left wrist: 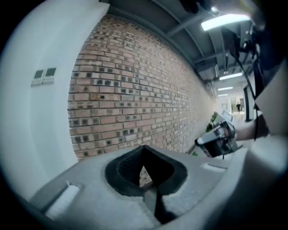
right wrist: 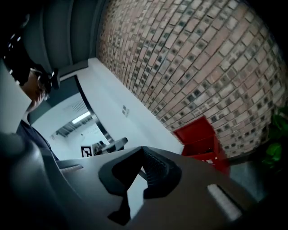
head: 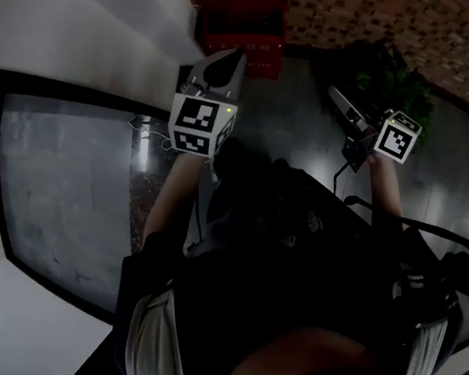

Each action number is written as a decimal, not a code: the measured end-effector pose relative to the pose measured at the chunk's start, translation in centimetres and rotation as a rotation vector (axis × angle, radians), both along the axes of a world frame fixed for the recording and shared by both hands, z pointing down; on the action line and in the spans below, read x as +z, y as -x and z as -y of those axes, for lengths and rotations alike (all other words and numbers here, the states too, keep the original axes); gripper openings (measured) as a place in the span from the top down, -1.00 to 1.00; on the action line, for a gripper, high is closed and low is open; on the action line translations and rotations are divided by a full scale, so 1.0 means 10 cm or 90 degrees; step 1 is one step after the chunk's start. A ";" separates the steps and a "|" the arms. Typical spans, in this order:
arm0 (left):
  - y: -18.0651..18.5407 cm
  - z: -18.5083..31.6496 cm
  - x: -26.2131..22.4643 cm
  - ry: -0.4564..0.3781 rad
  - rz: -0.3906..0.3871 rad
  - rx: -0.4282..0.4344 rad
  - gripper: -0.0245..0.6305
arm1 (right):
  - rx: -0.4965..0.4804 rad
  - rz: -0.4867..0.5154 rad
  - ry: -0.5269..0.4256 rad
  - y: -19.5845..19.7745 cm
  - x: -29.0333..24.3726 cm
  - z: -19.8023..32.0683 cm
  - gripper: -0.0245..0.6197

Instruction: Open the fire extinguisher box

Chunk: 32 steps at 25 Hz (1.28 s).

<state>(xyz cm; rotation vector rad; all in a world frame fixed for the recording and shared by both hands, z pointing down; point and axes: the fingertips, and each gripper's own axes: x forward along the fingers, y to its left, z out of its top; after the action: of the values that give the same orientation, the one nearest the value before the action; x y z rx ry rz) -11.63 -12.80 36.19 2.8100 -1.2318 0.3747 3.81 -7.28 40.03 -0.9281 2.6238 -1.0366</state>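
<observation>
Currently left tongs (left wrist: 145, 155) and right tongs (right wrist: 141, 156) are both pinched together, empty; red box (right wrist: 200, 143) sits by brick wall (right wrist: 202, 58)

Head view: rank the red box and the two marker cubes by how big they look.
1. Red box, cut off by the top edge.
2. Left marker cube.
3. Right marker cube.
The cubes sit nearer the camera, so this ranks looks only.

A: Brick wall (left wrist: 135, 90): rough, matt, mortar joints recessed. And the floor (head: 302, 113)?
B: Polished, glossy, streaked with light reflections. Fire extinguisher box (right wrist: 198, 139): smooth red paint, seemingly on metal.
A: Left tongs (left wrist: 144, 152): matt grey plastic shell; pads (left wrist: 128, 167) black, ribbed.
</observation>
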 end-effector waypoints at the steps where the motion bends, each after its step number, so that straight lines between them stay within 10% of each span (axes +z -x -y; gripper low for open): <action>1: 0.11 -0.01 0.03 -0.008 0.025 -0.014 0.93 | -0.013 0.021 0.002 0.09 -0.04 0.02 0.92; 32: 3.26 0.12 0.16 0.047 -0.118 -0.231 0.93 | -0.338 -0.072 -0.071 3.33 -0.39 1.03 0.92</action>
<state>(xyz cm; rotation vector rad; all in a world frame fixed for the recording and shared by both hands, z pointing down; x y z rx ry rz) -44.24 -14.00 37.84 2.4237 -1.6012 0.1321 -29.50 -17.57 36.08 -0.2688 3.0715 -0.9399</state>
